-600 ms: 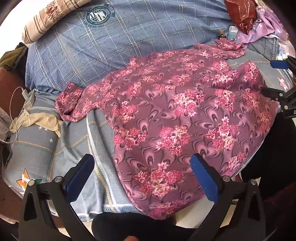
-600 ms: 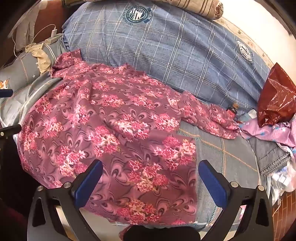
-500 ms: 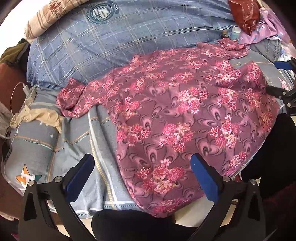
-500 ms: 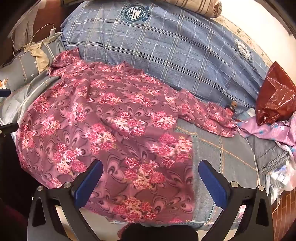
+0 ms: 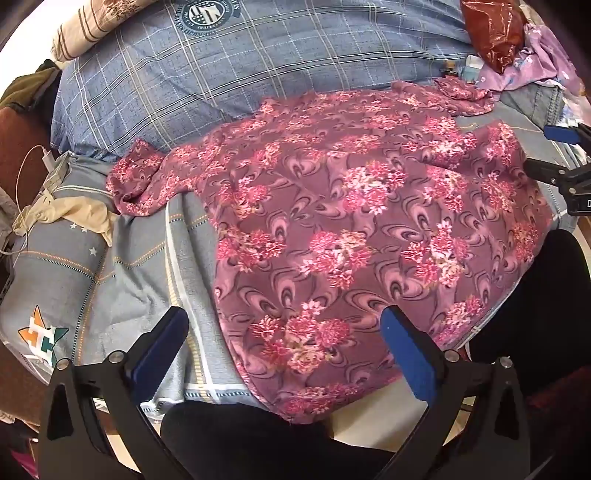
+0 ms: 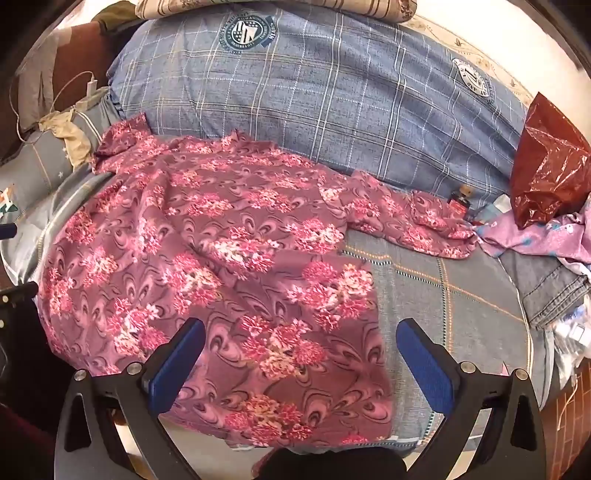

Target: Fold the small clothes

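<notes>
Both views are lit brightly and evenly by soft daylight, and only faint shadows are cast in the folds of the floral garment. Strong fisheye bending is seen toward the dark circular borders, where the upper corners are washed out to white. Glare is caught on the red plastic bag, and slight softness is noticed at the periphery.

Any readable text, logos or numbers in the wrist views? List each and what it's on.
Round crest on the blue plaid quilt: ring lettering around a shield, too blurred to read.
Second crest on the same quilt: lettering unreadable.
"D" in white on the right gripper's black body, cut off by the frame edge.
Floral shirt: no text.
</notes>
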Demonstrator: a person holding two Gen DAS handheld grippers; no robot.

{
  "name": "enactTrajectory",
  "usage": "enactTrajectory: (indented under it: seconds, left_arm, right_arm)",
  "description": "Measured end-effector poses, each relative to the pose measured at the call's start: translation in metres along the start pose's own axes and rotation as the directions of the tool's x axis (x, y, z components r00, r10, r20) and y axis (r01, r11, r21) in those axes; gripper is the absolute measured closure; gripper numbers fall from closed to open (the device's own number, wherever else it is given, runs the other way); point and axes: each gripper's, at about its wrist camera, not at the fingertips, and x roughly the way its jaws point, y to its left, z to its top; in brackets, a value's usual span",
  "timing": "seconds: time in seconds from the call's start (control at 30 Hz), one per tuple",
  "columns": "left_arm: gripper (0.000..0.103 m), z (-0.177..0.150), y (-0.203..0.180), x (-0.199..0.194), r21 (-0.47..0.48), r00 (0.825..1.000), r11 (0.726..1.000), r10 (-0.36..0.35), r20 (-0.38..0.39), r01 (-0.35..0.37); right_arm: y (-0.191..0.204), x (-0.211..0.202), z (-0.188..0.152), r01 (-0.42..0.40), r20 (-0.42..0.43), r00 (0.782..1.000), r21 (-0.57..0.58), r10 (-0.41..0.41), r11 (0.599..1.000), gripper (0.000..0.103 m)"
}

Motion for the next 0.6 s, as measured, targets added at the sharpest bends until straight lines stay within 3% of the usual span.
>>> enactTrajectory:
  seconds: [0.3, 0.6]
  left_arm:
    - [0.000, 0.004, -0.005, -0.001, 0.065, 1.000, 0.998, 0.019, 0.000, -0.019]
    - [0.000, 0.011, 0.008, 0.004, 0.051, 0.999, 0.998, 0.041, 0.002, -0.041]
  right_arm:
    - [0.004, 0.001, -0.005, -0.017, -0.006, 1.000, -0.018, 0.017, 1.000, 0.000]
    - [0.000, 0.007, -0.005, 0.005, -0.031, 1.000, -0.022, -0.006, 1.000, 0.000]
